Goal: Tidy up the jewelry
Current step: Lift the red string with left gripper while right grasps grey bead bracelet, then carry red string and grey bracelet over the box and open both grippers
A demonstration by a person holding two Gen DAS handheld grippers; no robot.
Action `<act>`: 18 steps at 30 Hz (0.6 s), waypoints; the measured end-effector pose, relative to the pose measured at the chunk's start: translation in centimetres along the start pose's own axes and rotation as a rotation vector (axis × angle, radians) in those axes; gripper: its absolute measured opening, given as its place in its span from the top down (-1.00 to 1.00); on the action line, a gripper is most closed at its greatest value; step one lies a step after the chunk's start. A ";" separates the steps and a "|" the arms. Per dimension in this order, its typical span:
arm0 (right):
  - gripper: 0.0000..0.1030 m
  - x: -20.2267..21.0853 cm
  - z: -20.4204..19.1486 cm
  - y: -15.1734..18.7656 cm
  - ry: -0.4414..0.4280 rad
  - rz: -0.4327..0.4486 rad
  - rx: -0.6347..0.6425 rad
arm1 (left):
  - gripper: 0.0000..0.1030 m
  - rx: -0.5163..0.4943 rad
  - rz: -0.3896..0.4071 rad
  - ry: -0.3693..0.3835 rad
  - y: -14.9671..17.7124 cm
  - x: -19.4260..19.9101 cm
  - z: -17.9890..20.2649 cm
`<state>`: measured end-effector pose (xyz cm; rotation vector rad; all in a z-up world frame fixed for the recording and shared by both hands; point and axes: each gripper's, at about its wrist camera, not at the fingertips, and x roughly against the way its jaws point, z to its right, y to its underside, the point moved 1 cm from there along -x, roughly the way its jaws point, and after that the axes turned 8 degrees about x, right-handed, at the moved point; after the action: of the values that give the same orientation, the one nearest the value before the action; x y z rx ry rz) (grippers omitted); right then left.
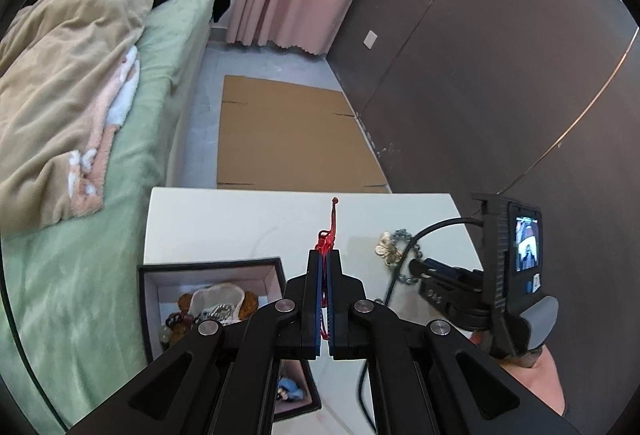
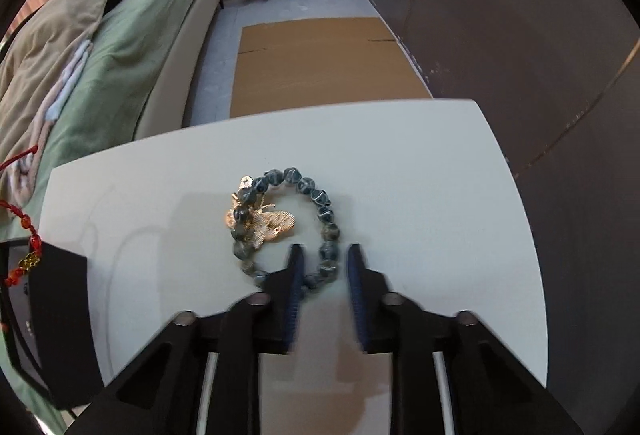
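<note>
Pinched flat in the left hand-held gripper (image 1: 325,255), a red cord bracelet (image 1: 329,235) hangs above the tabletop (image 2: 420,163), while the right hand-held gripper (image 2: 323,259) straddles the grey bead bracelet (image 2: 320,197), its fingers not yet pressing.

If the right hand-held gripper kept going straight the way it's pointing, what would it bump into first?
Most likely the blue-grey beaded bracelet: the right hand-held gripper points steeply down with part of the bracelet's near side between its fingers, apparently not yet pinched. Just beneath lies the white table. Depth is hard to judge here.
</note>
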<state>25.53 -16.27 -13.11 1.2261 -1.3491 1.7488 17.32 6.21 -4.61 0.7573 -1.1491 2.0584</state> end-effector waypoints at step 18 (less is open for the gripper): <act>0.79 8.7 2.6 3.9 -0.399 0.257 -0.151 | 0.98 0.035 0.025 -0.109 1.4 3.4 -2.4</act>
<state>19.60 -20.51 -6.52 1.4160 -1.9064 1.5811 13.74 8.61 -3.85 0.8856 -1.1908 2.0847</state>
